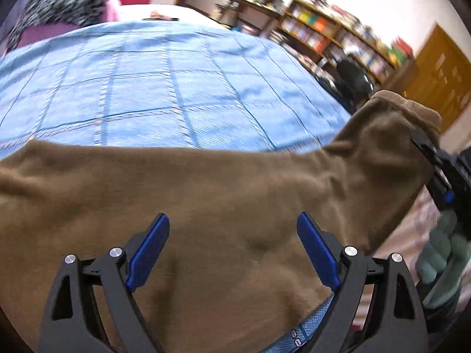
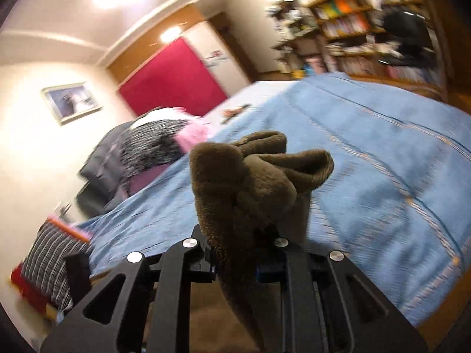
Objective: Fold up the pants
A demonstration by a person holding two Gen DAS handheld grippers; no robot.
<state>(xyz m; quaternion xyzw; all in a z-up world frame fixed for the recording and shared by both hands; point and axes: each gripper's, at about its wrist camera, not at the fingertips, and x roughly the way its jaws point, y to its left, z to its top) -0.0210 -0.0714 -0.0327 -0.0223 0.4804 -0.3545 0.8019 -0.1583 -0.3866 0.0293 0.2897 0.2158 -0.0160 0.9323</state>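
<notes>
Over the blue bedspread point(image 1: 176, 82), right gripper point(image 2: 247, 235) jaws pinch bunched brown pants point(image 1: 206, 194); left gripper point(image 1: 232, 253) jaws spread, empty.

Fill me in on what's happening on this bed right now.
A person is folding brown fleece pants over a bed with a blue bedspread, using a handheld gripper in each hand. The right gripper is shut on a bunched end of the pants, which it holds lifted off the bed. The left gripper is open above the fabric, gripping nothing. The pants are not folded yet.
</notes>
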